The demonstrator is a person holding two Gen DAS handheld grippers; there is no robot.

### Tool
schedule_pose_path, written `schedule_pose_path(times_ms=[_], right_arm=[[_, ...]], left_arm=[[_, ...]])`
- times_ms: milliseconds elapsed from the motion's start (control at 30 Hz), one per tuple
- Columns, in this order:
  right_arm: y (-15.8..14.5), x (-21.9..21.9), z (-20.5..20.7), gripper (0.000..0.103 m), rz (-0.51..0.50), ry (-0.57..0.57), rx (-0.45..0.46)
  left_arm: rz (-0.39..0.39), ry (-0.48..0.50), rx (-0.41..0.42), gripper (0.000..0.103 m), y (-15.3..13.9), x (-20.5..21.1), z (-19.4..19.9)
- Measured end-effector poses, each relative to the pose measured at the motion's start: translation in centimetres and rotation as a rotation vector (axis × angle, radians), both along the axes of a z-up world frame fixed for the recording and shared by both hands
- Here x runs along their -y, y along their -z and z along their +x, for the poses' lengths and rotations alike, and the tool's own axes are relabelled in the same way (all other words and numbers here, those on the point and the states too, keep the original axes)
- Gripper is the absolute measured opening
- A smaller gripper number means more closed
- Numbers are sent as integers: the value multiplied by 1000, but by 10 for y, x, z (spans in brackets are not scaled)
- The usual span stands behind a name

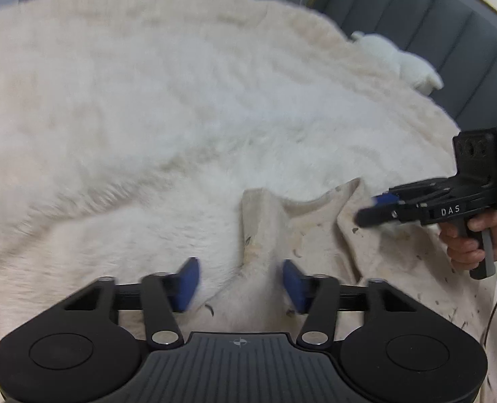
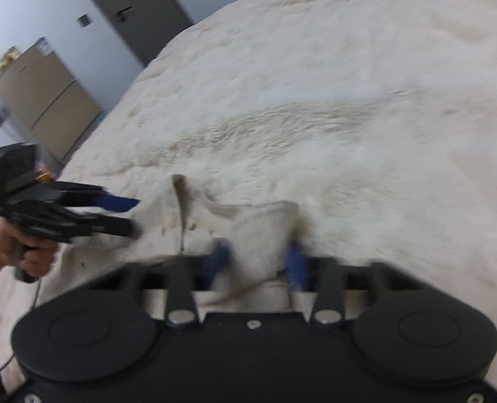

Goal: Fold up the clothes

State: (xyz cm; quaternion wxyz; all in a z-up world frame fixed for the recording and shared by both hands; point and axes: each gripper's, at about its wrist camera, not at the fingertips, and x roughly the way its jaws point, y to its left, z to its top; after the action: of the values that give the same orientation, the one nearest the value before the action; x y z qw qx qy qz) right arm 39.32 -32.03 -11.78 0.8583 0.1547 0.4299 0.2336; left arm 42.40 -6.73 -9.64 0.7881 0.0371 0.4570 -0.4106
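Fold barely begun: both grippers at 1 edge of the garment.

Left gripper [image 1: 241, 284]: just left of the fold [image 2: 248, 221], pads apart, white pile between them but not pinched. The fold is a turned-up bit of the garment [image 1: 147, 117], showing its beige inner side; beyond the fold the rest lies spread wide and flat. Right gripper [image 2: 257, 260]: at the fold itself, pads apart and astride it, with blur hiding any pinch. By my reading nothing is folded yet. 0 folds are done; the edge must first be gripped, carried over, and every later fold made.
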Motion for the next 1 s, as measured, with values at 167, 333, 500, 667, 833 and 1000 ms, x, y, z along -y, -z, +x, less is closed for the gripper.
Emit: schedule_pose_path(times_ms=[167, 333, 500, 667, 833, 1000], right_arm=[[-20, -7, 22, 2, -59, -48, 102], [-46, -38, 69, 2, -168, -11, 201], [-44, -76, 95, 21, -376, 43, 182], [-53, -63, 53, 48, -452, 136, 199], [-79, -20, -37, 54, -364, 238, 195], [-94, 20, -165, 57, -289, 327, 143]], left_arm=[[-12, -87, 127, 7, -18, -6, 8], [11, -284, 319, 7, -50, -16, 23], [154, -332, 284, 25, -23, -6, 43], [56, -448, 255, 51, -50, -52, 20], [-52, -539, 264, 61, -94, -126, -40], [-66, -698, 225, 65, -113, -246, -124]])
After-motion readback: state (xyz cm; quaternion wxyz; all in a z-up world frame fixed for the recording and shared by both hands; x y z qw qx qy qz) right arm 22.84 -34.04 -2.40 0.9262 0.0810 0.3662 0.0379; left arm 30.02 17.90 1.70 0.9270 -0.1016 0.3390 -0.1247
